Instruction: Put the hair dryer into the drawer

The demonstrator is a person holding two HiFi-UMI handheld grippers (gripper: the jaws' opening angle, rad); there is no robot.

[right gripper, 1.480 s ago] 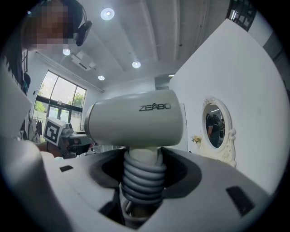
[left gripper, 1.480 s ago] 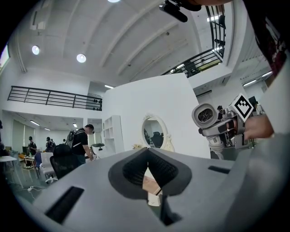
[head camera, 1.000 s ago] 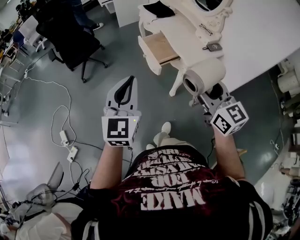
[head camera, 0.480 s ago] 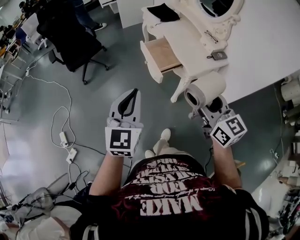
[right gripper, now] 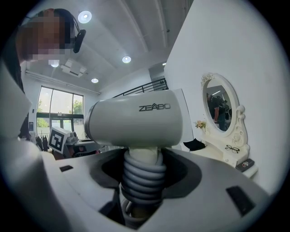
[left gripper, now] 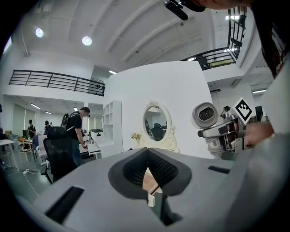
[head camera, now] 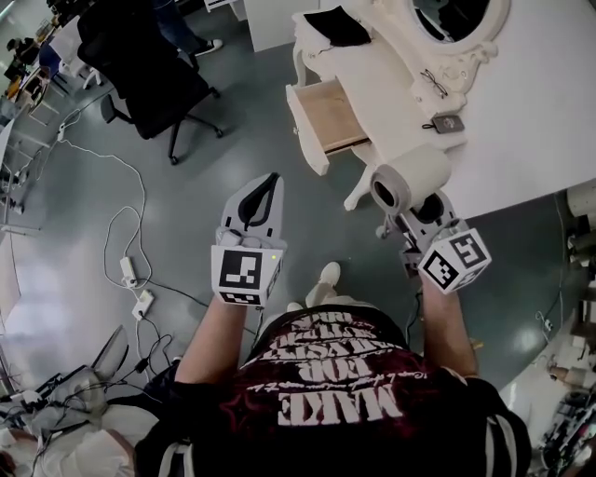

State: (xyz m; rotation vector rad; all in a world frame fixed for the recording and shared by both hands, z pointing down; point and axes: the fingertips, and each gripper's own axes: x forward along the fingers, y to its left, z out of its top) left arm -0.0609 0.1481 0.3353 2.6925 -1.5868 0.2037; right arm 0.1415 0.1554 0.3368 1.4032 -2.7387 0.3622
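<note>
White dryer [head camera: 411, 175]: up off the floor beside the table's leg, barrel level with its mouth toward 8 o'clock in the head view. It sits at 5 o'clock from the drawer, well apart from it and not inside.
Right gripper [head camera: 416, 211]: jaws pinch the dryer's ribbed grey handle [right gripper: 140, 174]. The barrel sits just above the jaws in the right gripper view.
Left gripper [head camera: 265, 186]: jaw tips pressed together with nothing between them. It is at 9 o'clock from the dryer, apart from it.
Drawer [head camera: 328, 116]: pulled open from the table's front, wood bottom showing, at 1 o'clock from the left gripper.
Table [head camera: 372, 65]: white and ornate, with the mirror [head camera: 458, 17] at its 2 o'clock side.
Tabletop: glasses [head camera: 433, 82] and a small dark device [head camera: 450, 122] lie near the mirror, and a black cloth [head camera: 337, 26] lies at the 11 o'clock end.
Chair [head camera: 149, 79]: black, on the grey floor at 10 o'clock from the left gripper.
Cables [head camera: 130, 219]: white, looping over the floor at 9 o'clock.
</note>
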